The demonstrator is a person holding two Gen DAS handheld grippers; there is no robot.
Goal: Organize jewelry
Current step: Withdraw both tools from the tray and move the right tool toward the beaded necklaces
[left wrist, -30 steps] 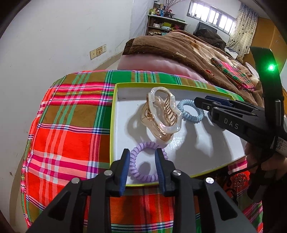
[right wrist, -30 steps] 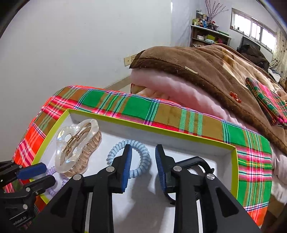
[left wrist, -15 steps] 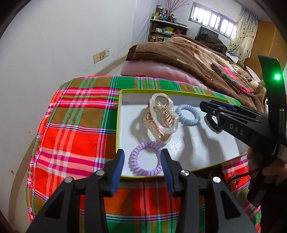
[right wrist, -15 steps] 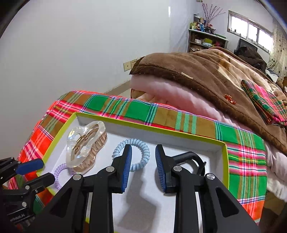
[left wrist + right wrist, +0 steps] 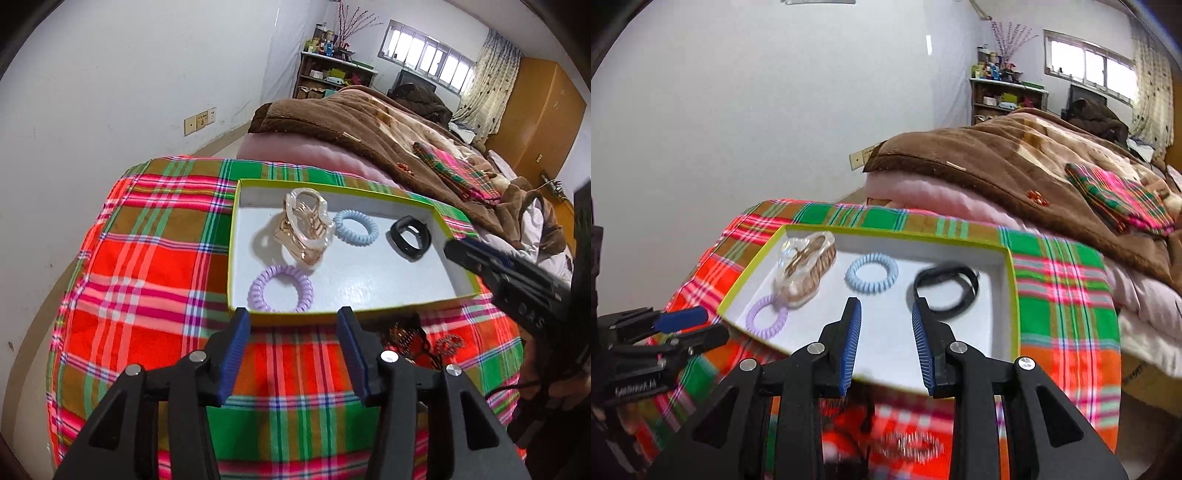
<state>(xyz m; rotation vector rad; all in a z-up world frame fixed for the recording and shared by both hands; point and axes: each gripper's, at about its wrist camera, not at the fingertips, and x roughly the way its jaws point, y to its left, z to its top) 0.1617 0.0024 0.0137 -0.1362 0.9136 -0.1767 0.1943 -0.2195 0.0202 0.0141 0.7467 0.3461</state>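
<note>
Four pieces already sit in the box [image 5: 458, 295]: clear claw clip [image 5: 304, 229] at back left, blue coil tie [image 5: 355, 232] & black band [image 5: 408, 238] to its right, purple coil tie [image 5: 281, 289] by the near wall. Left tool [image 5: 293, 354], empty, has just been spreading its jaws, just outside that wall. Right tool [image 5: 886, 341], part-open, holds nothing. More jewelry [image 5: 410, 338] lies on the plaid cloth [image 5: 147, 258] in front of the box; prob next. Go slow w/ thin cords, pinch low.
</note>
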